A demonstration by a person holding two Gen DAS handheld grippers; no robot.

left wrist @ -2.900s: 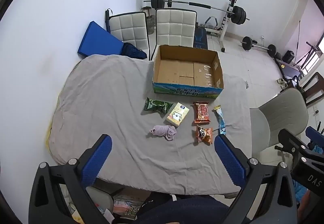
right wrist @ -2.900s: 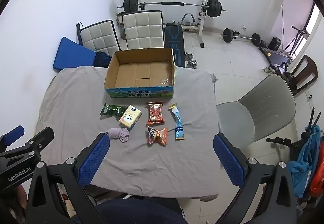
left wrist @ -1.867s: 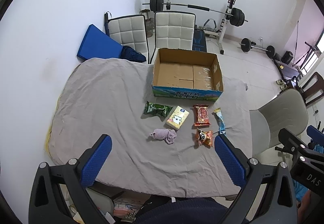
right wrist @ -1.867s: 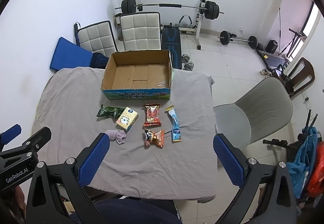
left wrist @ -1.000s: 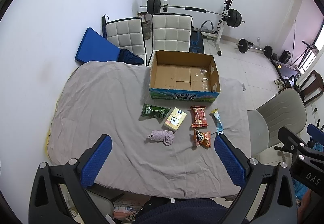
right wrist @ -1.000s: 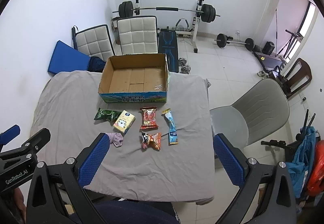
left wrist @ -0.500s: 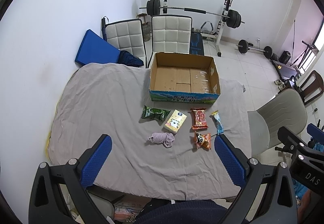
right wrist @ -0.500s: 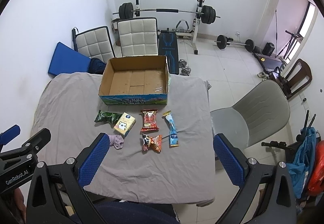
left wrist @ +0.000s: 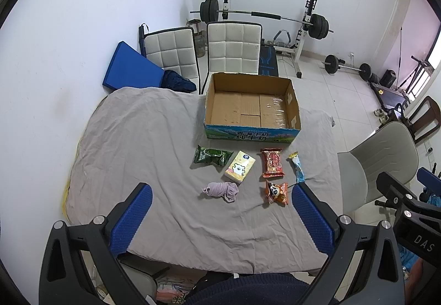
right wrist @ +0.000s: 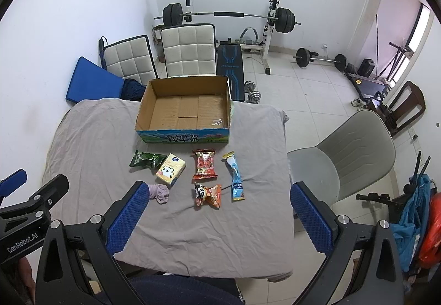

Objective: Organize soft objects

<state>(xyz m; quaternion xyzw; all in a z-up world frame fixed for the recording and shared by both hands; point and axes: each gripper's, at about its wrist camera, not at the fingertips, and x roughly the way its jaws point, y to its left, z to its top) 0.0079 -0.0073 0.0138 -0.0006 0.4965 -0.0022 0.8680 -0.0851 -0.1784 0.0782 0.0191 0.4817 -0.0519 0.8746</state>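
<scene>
An empty cardboard box (left wrist: 251, 107) (right wrist: 184, 106) stands at the far middle of a table covered with a grey cloth (left wrist: 132, 145) (right wrist: 91, 134). In front of it lie a green packet (left wrist: 210, 156) (right wrist: 145, 159), a yellow tissue pack (left wrist: 239, 170) (right wrist: 171, 172), a red snack bag (left wrist: 272, 162) (right wrist: 205, 164), a blue wrapped stick (left wrist: 297, 170) (right wrist: 234, 175), an orange panda snack (left wrist: 276, 192) (right wrist: 208, 195) and a balled purple sock (left wrist: 222, 191) (right wrist: 160, 193). My left gripper (left wrist: 220, 216) and my right gripper (right wrist: 217, 215) are open and empty, held high above the table's near edge.
Two white padded chairs (left wrist: 233, 48) and a blue mat (left wrist: 129, 70) stand behind the table. A grey chair (right wrist: 344, 158) is at the table's right side. A barbell rack (right wrist: 228, 15) and weights stand on the tiled floor beyond.
Both grippers have risen and drawn back a little, so the table and objects look smaller and farther. Nothing on the table has moved.
</scene>
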